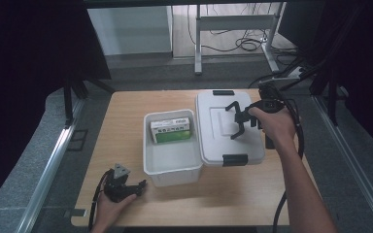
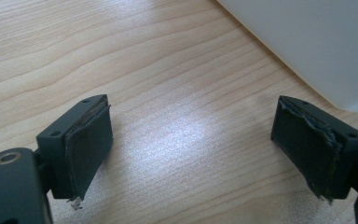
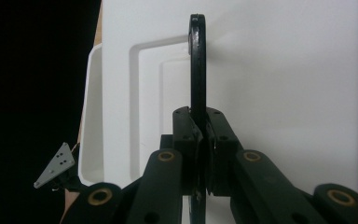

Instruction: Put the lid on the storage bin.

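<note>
A white bin [image 1: 148, 145] sits mid-table with a green and white box [image 1: 171, 131] lying inside at its far end. Right beside it rests the white lid [image 1: 213, 131], its black handle [image 1: 234, 108] swung up. My right gripper [image 1: 244, 118] is shut on that handle. In the right gripper view the jaws [image 3: 200, 135] pinch the thin black handle [image 3: 197, 60] edge-on above the lid [image 3: 284, 70]. My left gripper [image 1: 141, 187] rests low near the table's front left, open. In the left gripper view its pads [image 2: 191, 140] stand wide apart over bare wood, the bin wall [image 2: 317, 42] at upper right.
The lid carries black latches at its far end [image 1: 223, 92] and near end [image 1: 235, 159]. Bare wooden tabletop [image 1: 121, 111] lies left of the bin and along the front edge. Metal rails run down both sides of the table; cables lie on the floor behind.
</note>
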### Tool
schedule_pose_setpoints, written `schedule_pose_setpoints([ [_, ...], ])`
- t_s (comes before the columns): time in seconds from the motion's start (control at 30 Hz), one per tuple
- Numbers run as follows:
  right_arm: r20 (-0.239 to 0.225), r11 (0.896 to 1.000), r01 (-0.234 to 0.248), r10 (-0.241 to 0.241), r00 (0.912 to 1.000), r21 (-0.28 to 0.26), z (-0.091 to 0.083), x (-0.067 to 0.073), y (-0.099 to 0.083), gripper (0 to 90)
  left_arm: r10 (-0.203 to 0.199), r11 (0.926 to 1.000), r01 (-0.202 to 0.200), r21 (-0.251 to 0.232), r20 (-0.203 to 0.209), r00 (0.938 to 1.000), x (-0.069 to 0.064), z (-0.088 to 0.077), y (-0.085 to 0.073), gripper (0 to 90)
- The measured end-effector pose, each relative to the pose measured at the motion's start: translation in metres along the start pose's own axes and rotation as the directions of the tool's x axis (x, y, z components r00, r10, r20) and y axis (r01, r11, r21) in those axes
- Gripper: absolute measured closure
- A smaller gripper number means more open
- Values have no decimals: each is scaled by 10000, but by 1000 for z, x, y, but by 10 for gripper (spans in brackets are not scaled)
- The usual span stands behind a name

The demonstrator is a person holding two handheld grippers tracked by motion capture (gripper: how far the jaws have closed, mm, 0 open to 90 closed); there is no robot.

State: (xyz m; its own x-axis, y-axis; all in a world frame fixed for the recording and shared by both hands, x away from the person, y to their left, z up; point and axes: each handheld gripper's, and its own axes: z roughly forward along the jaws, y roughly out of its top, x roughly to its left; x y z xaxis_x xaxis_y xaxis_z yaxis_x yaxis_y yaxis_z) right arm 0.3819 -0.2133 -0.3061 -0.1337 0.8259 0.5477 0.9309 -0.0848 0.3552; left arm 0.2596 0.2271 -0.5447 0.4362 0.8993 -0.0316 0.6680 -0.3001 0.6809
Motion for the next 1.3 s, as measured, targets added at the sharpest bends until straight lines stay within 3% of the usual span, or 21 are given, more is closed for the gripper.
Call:
schedule_pose_setpoints([
  [1.3,-81,9976,346,-342,9994,596,39,59,6,847,4,10000,-4,-6,4,10000,0,0,0,122],
])
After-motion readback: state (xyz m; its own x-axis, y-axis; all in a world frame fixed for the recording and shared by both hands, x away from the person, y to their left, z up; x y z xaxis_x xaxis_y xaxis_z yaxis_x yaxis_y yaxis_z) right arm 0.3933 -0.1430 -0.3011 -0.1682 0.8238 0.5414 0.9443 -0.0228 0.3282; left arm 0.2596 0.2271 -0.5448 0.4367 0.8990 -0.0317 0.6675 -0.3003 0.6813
